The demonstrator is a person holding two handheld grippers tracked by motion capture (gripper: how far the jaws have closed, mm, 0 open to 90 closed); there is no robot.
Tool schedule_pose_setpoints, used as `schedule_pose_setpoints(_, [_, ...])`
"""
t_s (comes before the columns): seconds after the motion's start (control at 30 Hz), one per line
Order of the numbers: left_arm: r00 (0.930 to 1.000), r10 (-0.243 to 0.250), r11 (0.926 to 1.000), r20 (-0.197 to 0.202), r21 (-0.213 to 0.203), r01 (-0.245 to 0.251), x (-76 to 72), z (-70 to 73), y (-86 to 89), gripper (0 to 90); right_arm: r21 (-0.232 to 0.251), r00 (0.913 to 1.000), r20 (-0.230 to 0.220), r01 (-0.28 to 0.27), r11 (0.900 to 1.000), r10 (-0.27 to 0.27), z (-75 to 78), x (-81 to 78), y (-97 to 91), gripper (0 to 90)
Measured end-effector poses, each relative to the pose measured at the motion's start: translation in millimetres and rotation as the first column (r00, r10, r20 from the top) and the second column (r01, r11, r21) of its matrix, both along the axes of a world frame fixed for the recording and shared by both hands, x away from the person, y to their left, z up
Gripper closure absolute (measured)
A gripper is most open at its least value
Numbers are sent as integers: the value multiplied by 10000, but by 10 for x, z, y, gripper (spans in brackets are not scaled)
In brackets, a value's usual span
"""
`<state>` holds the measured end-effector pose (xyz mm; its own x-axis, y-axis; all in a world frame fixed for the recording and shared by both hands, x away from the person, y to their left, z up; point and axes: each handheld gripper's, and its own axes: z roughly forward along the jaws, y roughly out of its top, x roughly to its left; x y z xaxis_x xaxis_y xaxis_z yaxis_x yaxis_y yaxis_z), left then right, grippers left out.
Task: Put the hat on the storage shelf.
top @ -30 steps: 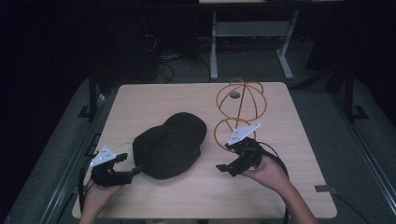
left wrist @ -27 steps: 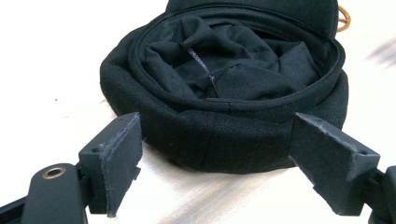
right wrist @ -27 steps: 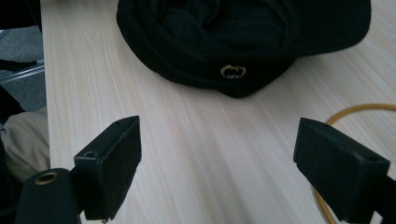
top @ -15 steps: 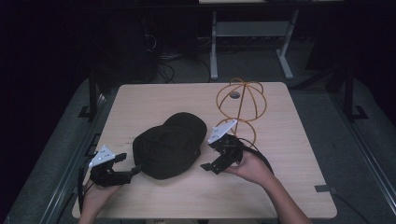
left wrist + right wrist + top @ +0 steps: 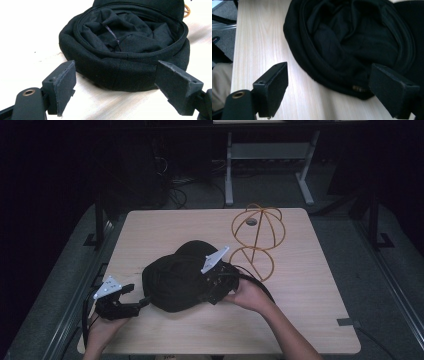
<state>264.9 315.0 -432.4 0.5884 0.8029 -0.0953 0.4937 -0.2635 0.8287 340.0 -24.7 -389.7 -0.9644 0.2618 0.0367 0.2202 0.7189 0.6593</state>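
Black upturned cloth cap (image 5: pixel 125 50), matt, woven; pale rectangular wood-grain table (image 5: pixel 300 320), smooth; golden wire hat stand (image 5: pixel 257 240), thin metal.

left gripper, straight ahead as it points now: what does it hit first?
Most likely the black cap. The left gripper stands open, its jaws framing the cap's near band, with bare table between. How wide that gap is, the pictures don't settle.

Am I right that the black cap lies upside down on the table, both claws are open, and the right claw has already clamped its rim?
Not quite: the right claw has not clamped anything. The right gripper view shows its jaws spread wide, the rim of the black cap lying between them ungripped. The cap does lie opening-up on the table, and the left claw is open too.
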Motion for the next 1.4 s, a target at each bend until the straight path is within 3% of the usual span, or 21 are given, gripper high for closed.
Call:
schedule_pose_setpoints(0.33, [10000,46,10000,-11,-29,-46,7,-7,9,174,-126,9988,194,-447,9989,449,-6,43,266,220])
schedule_pose_setpoints(0.47, [10000,38,10000,4,-27,-38,8,-6,9,174,-209,9972,216,-707,9973,712,-16,33,386,283])
schedule_pose_setpoints(0.5, [10000,48,10000,4,-27,-48,6,-5,10,175,-270,9950,176,-975,9949,980,-30,30,446,355])
schedule_pose_setpoints(0.63, [10000,52,10000,17,-18,-52,6,-1,19,175,-340,9919,163,-1252,9915,1259,-62,26,535,433])
schedule_pose_setpoints(0.77, [10000,43,10000,23,-9,-43,10,-4,21,174,-553,9872,132,-1579,9859,1589,-110,16,629,487])
schedule_pose_setpoints(1.17, [10000,14,10000,12,-17,-14,14,-7,17,175,-1050,9819,37,-1879,9766,1893,-246,0,836,611])
schedule_pose_setpoints(1.23, [10000,-31,10000,48,36,31,19,-7,21,174,-1195,9783,2,-2059,9713,2074,-288,-16,898,681])
schedule_pose_setpoints(1.4, [10000,48,10000,-66,-60,-49,14,-10,18,174,-1392,9739,-50,-2254,9643,2269,-341,-27,945,733])
